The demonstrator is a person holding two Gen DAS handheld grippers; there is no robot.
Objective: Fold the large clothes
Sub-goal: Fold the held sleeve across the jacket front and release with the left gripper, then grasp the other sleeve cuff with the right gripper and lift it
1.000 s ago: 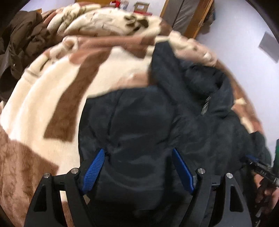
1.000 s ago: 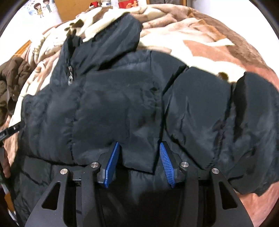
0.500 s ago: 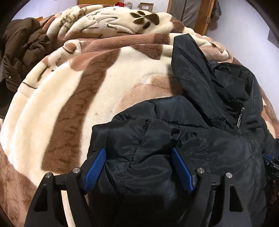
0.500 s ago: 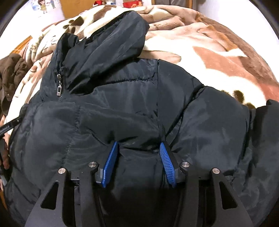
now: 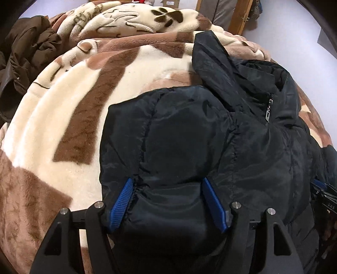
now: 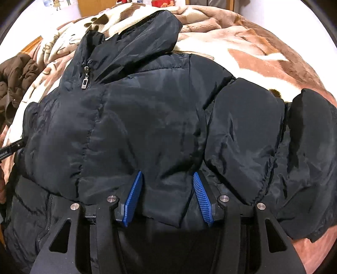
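A black puffer jacket [image 5: 210, 130] with a hood [image 5: 212, 57] and a metal zipper pull [image 5: 267, 114] lies on a brown and cream blanket [image 5: 69, 101]. Its upper part is folded down over its lower part. My left gripper [image 5: 168, 189] is shut on the folded jacket's left edge, with fabric bunched between the blue pads [image 5: 123, 200]. In the right wrist view the jacket [image 6: 147, 118] fills the frame. My right gripper [image 6: 167, 185] is shut on the folded edge of the jacket, low over the lower panel. A sleeve [image 6: 294, 158] lies to the right.
A brown coat [image 5: 23, 59] lies bunched at the far left of the bed, also in the right wrist view [image 6: 14, 78]. A wooden door frame [image 5: 242, 14] and grey wall stand behind. The other gripper's tip shows at each view's edge [image 6: 12, 147].
Both grippers have carried the jacket's held edge along, and the folded layer now lies lower and flatter over the body. The hood and zipper sit nearer in both views.
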